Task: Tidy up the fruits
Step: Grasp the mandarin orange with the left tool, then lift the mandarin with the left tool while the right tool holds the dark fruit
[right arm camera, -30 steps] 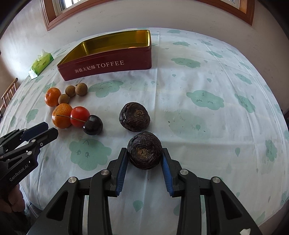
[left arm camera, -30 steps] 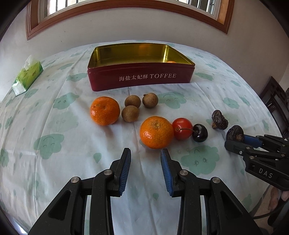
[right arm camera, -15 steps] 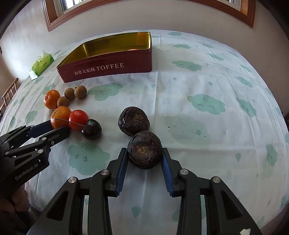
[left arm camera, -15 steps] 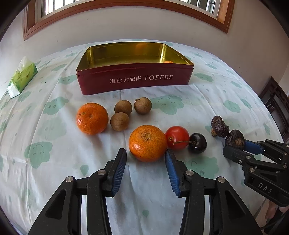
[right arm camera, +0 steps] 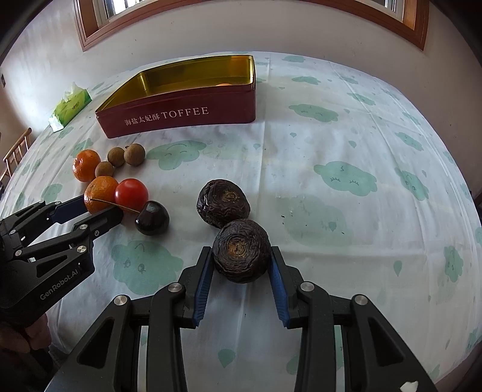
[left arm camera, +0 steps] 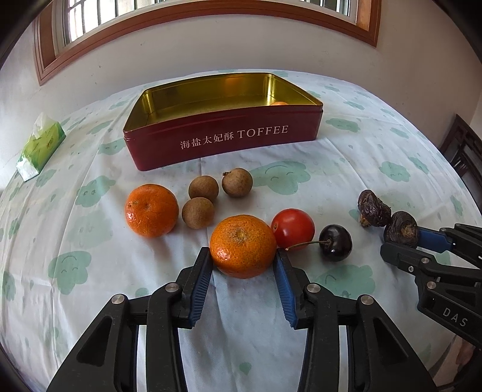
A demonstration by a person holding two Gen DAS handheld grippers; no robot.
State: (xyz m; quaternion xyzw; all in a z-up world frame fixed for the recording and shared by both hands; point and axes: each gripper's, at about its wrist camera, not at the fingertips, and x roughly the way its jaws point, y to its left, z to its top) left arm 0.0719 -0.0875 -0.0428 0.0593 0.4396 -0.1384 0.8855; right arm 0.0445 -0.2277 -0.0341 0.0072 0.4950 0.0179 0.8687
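The fruits lie loose on the tablecloth (left arm camera: pixel 90 241) toward its near edge, in front of the tin (left arm camera: pixel 223 135). The left gripper (left arm camera: pixel 242 263) has its blue-padded jaws on either side of a pitted tangerine (left arm camera: pixel 242 248); they have just been closing, and both pads now touch its skin, so it is held. The right gripper (right arm camera: pixel 241 268) is clamped on a dark, wrinkled passion fruit (right arm camera: pixel 241 253) that sits on the cloth, the jaws narrow around it.

Just beside the held tangerine is a smooth red tomato (left arm camera: pixel 292 227), touching it, and next to that a glossy dark cherry (left arm camera: pixel 336 242) whose thin stem reaches back across the tomato. A second wrinkled passion fruit (right arm camera: pixel 223 202) lies touching the one held by the right gripper, on its far side. Farther toward the tin are three round, dull-brown longans (left arm camera: pixel 203 188) in a tight cluster, and a second tangerine (left arm camera: pixel 152 209) just beside them.

The tin is a long rectangular metal box, dark red outside with white lettering, shiny gold inside, lid off; a bit of orange fruit (left arm camera: pixel 278 103) shows in its far right corner. A green tissue pack (left arm camera: pixel 40 147) lies near the table's far left edge.

The cloth is white with pale green smiling clouds and drops, creased in lines. Behind the table are a plain white wall and a brown wooden window frame (left arm camera: pixel 211 9). A dark wooden chair (left arm camera: pixel 464 147) stands at the right edge.
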